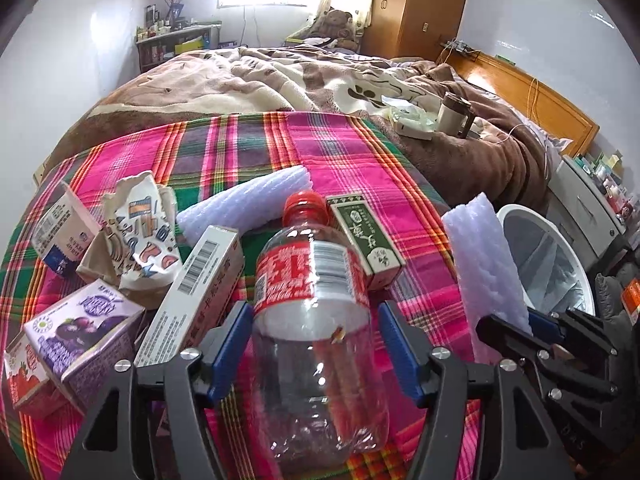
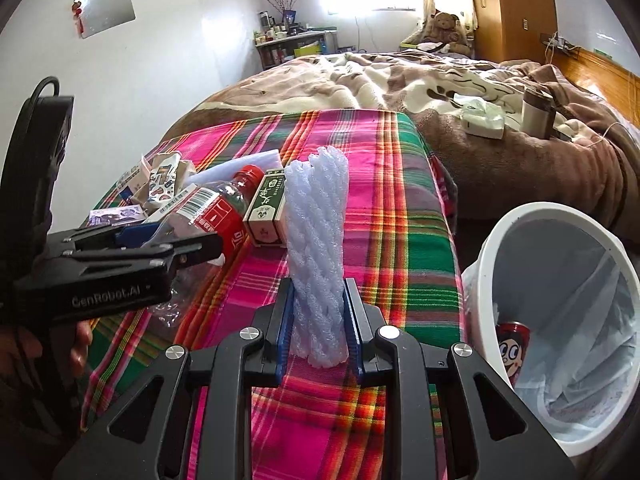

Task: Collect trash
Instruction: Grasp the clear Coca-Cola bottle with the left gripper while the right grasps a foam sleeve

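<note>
A bedroom — plaid cloth (image 1: 340, 152) spread over the bed, cartons (image 1: 80, 336) heaped at left. Left tongs (image 1: 316, 344) stand apart around the clear bottle (image 1: 316, 280), pads not pressing. Right tongs (image 2: 318, 320) clamp a foam sleeve (image 2: 318, 240) beside the white bin (image 2: 560, 320).

We see a teddy bear (image 1: 339, 24) at the bed's far edge, a mug (image 1: 452, 114) on the brown blanket (image 1: 472, 156), a wardrobe (image 1: 420, 4) beyond.

Bottle (image 1: 316, 320) – clear glossy plastic; foam sleeve (image 2: 318, 256) – white, ribbed, matt; bedspread (image 1: 340, 152) – woven plaid cloth.
</note>
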